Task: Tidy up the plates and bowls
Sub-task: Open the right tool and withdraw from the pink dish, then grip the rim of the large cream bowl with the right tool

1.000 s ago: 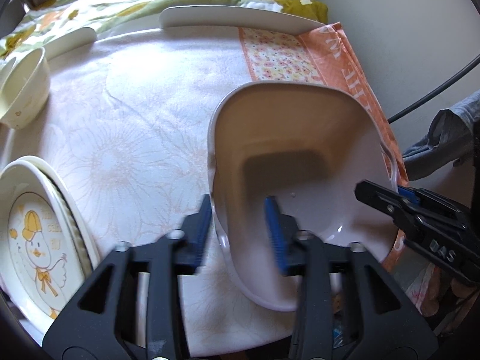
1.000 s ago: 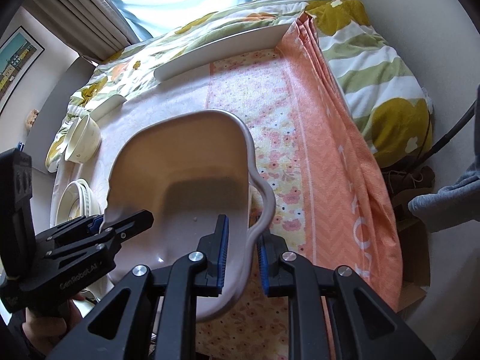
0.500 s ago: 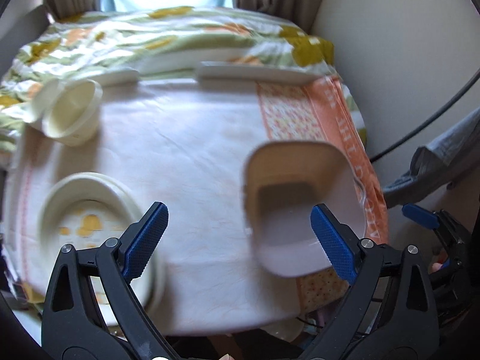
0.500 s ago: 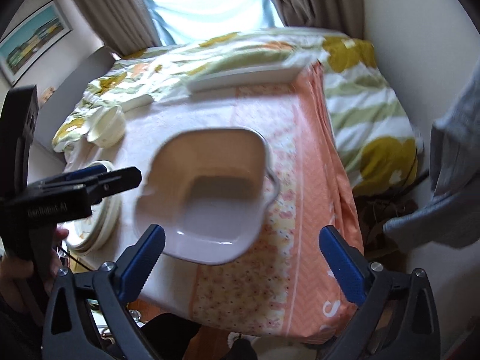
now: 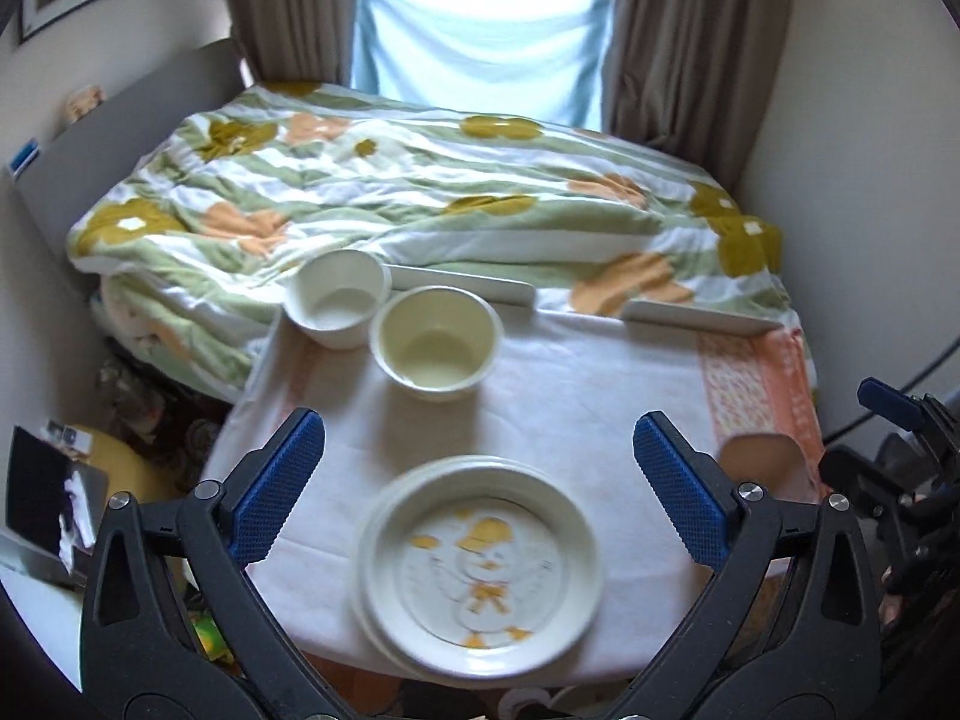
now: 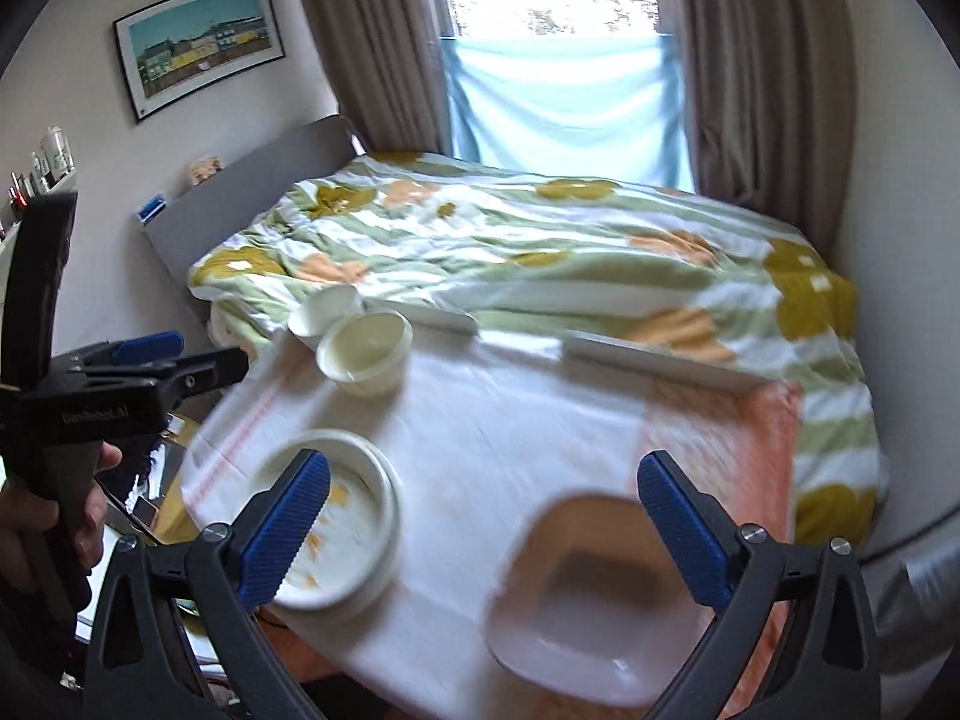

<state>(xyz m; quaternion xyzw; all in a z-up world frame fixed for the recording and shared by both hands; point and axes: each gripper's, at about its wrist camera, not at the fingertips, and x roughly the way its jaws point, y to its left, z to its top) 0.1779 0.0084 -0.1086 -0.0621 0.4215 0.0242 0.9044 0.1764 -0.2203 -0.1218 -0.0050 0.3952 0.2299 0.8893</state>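
Two grippers are held wide apart and empty above the near edge of the table [image 5: 600,408]. The left gripper [image 5: 480,501] is spread over the stack of plates [image 5: 480,564], whose top plate carries a cartoon print; nothing is gripped between its pads. The right gripper [image 6: 483,525] is likewise released, with the square beige dish [image 6: 594,606] seen between its fingers but untouched, resting close to the front right corner of the cloth.

Further back, a cream bowl [image 5: 437,351] is set near the far left side, and a white bowl [image 5: 339,303] is seen just beyond it, close beside it at the table's rim, by the bedding [image 5: 450,198].

Trouble is judged most likely at the edges: the square dish could be nudged off the front by a careless approach, and the white bowl could be tipped onto the bedding if it is caught on its rim. The stacked plates could slide if only the top one is pinched.
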